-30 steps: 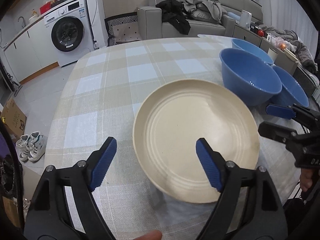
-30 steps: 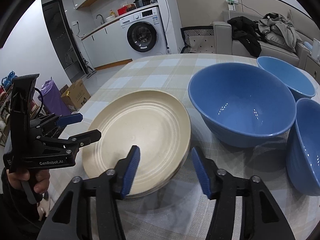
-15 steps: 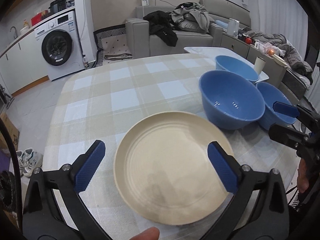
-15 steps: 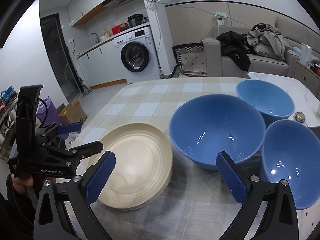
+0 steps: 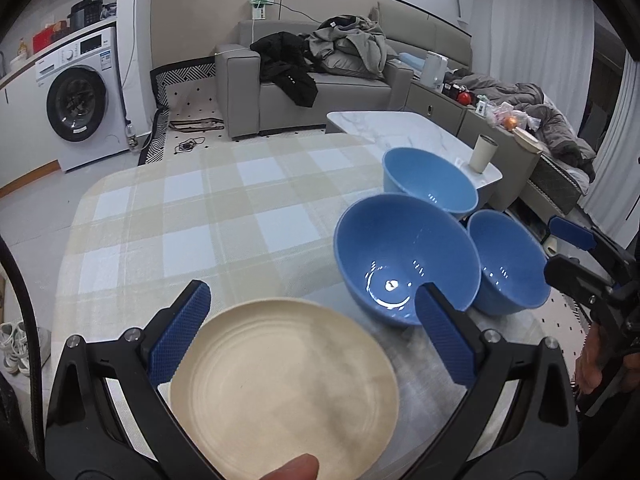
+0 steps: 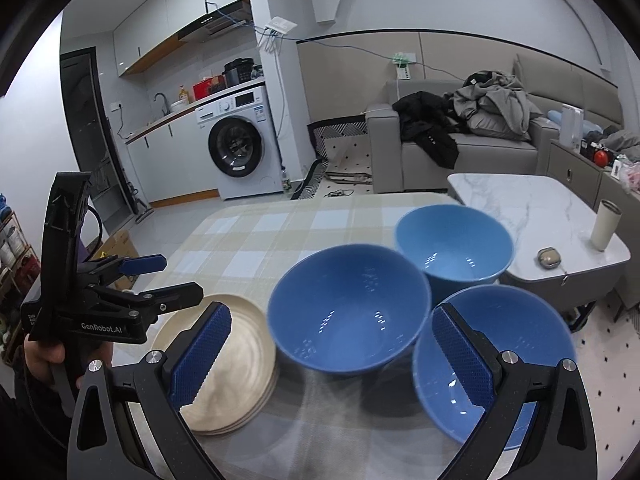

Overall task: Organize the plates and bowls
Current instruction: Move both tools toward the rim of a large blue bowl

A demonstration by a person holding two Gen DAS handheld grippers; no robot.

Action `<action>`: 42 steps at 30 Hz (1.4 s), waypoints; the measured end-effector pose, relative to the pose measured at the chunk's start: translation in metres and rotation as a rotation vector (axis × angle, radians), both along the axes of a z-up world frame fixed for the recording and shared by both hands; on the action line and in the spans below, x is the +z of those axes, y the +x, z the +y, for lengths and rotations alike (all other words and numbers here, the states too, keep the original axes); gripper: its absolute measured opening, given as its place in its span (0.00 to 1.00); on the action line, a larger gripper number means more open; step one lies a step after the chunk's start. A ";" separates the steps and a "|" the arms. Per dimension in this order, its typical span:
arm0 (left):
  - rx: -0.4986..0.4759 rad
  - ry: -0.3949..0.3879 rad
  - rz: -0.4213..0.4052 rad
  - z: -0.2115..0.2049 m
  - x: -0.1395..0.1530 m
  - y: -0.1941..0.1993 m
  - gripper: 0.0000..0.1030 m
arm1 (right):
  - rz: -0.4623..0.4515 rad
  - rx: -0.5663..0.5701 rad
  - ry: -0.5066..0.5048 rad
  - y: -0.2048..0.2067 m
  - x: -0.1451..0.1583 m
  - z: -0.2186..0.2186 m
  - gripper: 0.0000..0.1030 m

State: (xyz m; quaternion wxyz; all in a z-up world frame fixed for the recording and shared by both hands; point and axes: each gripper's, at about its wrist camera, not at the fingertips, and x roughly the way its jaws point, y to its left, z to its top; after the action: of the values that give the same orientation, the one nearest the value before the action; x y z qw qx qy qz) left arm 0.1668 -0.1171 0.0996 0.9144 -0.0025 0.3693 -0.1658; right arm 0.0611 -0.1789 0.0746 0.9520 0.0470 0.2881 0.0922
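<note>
So both grippers are up off the table and tilted downward at it, neither one touching anything. The left gripper (image 5: pixel 308 328) has its blue pads spread wide with nothing pinched; the cream plate stack (image 5: pixel 284 388) lies on the checked tablecloth (image 5: pixel 192 216) below the gap. The right gripper (image 6: pixel 332 356) is spread wide too, also empty, hovering over the bowls. In the right wrist view you can see the person's left hand (image 6: pixel 44 356) wrapped around the left gripper's handle, out past the plates on the side away from the bowls.

Counting stuff: three blue bowls, all upright and empty. The middle bowl (image 6: pixel 348 308) sits just beside the plate stack, the far bowl (image 6: pixel 454 244) is behind it towards the sofa, and the near bowl (image 6: pixel 496 360) is on its other side from the plates, all three bunched close together. The plate stack looks like several plates judging by the layered rims, can't tell exactly how many.
</note>
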 end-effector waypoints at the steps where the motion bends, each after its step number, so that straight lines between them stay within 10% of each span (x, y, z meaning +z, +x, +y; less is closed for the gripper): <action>1: -0.001 0.000 -0.006 -0.003 0.004 0.003 0.99 | -0.005 -0.012 -0.002 0.001 0.003 -0.005 1.00; 42: -0.042 0.001 0.010 -0.090 0.031 0.159 0.99 | 0.064 -0.304 0.049 0.069 0.027 -0.134 1.00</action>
State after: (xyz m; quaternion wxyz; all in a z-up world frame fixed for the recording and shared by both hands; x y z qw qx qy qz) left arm 0.3259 -0.2067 0.1304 0.9089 0.0052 0.3737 -0.1847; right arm 0.1301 -0.3126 0.1014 0.9438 0.1161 0.3057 -0.0477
